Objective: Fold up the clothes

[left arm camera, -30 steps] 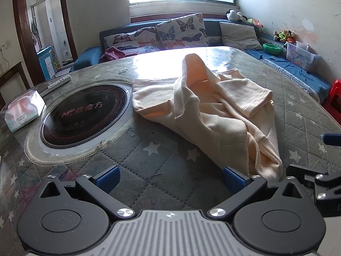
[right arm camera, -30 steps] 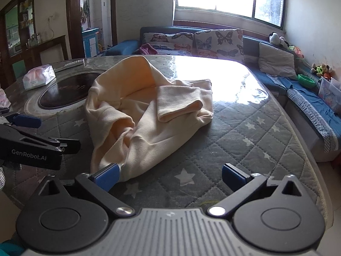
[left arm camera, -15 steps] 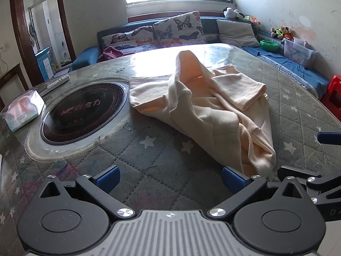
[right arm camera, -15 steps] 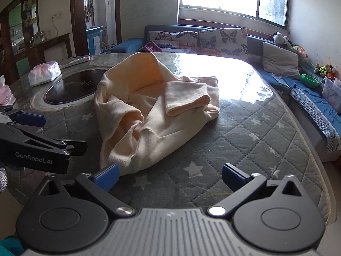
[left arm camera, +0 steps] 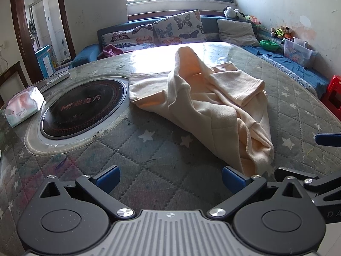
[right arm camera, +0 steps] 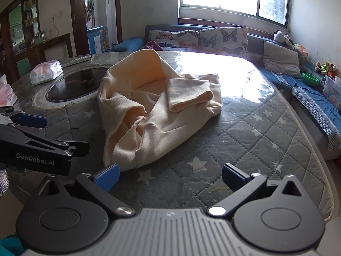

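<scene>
Far left on the desk (left arm camera: 162, 162) sat a tissue pack (left arm camera: 23, 106), w/ a round black cooktop (left arm camera: 83, 106) set into the quilted star cover just right of it. Right of that lay the cream garment (left arm camera: 213, 111) – crumpled, unfolded, one part peaked up at the back, a sleeve or leg cuff flopped across the top. Its far-left edge lay at the cooktop rim; whether they touched, couldn't tell. Nearest corner of the garment sat just in front of the left gripper (left arm camera: 169, 176), by its right fingertip, but not between the jaws. Left jaws were spread wide, empty. In the right wrist view the right gripper (right arm camera: 170, 176) also had jaws spread wide, nothing pinched – garment hem close to its left blue pad, contact unclear. Both grippers hung low over the desk's near edge, side by side. Behind: sofa (left arm camera: 149, 34) w/ butterfly cushions under a bright window.
</scene>
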Demonstrator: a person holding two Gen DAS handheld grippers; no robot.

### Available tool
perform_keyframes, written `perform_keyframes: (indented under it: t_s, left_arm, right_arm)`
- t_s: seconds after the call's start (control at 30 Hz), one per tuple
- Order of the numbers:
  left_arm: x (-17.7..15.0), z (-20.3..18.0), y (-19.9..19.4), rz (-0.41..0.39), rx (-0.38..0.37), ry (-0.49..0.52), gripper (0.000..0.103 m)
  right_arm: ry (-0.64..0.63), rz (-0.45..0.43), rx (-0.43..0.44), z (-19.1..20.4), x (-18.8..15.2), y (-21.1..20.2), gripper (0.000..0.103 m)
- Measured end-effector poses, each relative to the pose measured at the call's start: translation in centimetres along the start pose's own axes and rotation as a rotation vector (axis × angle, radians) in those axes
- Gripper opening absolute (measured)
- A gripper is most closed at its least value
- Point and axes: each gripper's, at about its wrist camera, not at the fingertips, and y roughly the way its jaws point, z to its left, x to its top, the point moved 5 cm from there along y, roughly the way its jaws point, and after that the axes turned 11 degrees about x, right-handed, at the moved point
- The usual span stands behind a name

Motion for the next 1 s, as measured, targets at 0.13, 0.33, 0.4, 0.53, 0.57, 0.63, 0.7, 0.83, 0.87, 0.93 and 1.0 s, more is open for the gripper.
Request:
perform_keyframes:
  t_s: [0.13,0.33,0.4,0.53,0.57,0.63,0.7,0.83,0.87,0.93,1.0]
  left_arm:
    - [-0.13,-0.05,-0.01,0.001,-0.001,0.001,0.103]
    - [-0.21,-0.12,-0.08,-0.001,-0.003,0.001,0.103]
    - [-0.21,-0.12,-0.10,-0.002,-0.003,0.000,0.103]
    - [-0.19,-0.13,-0.09,-0.001,-0.003,-0.001,0.103]
    - [-0.18,-0.12,-0.10,-0.002,-0.004,-0.001,0.103]
    - [-0.16,-0.13,-0.11,-0.002,-0.005,0.000,0.103]
    - [-0.11,-0.17,-0.11,-0.002,-0.006,0.002,0.103]
    - [-0.09,-0.22,-0.08,0.000,-0.007,0.004,0.103]
    - [-0.08,-0.23,-0.07,0.000,-0.007,0.005,0.103]
    - [-0.07,-0.26,-0.05,0.001,-0.007,0.006,0.103]
    - [-0.06,-0.28,-0.03,0.001,-0.008,0.007,0.103]
  right_arm:
    - [0.000,-0.003,0.002,0.21,0.01,-0.01,0.103]
    - [-0.001,-0.006,0.002,0.26,-0.02,-0.08,0.103]
    - [0.000,-0.008,0.003,0.26,-0.01,-0.11,0.103]
    - [0.003,-0.006,0.007,0.30,0.02,-0.05,0.103]
    - [0.002,-0.005,0.007,0.33,0.03,-0.02,0.103]
    - [0.000,-0.005,0.009,0.39,0.05,-0.01,0.103]
    - [-0.001,-0.004,0.010,0.42,0.07,0.03,0.103]
    - [0.000,-0.002,0.011,0.44,0.12,0.07,0.103]
    - [0.000,-0.002,0.011,0.44,0.13,0.08,0.103]
    - [0.001,-0.002,0.011,0.43,0.15,0.09,0.103]
    - [0.002,-0.002,0.010,0.42,0.17,0.10,0.103]
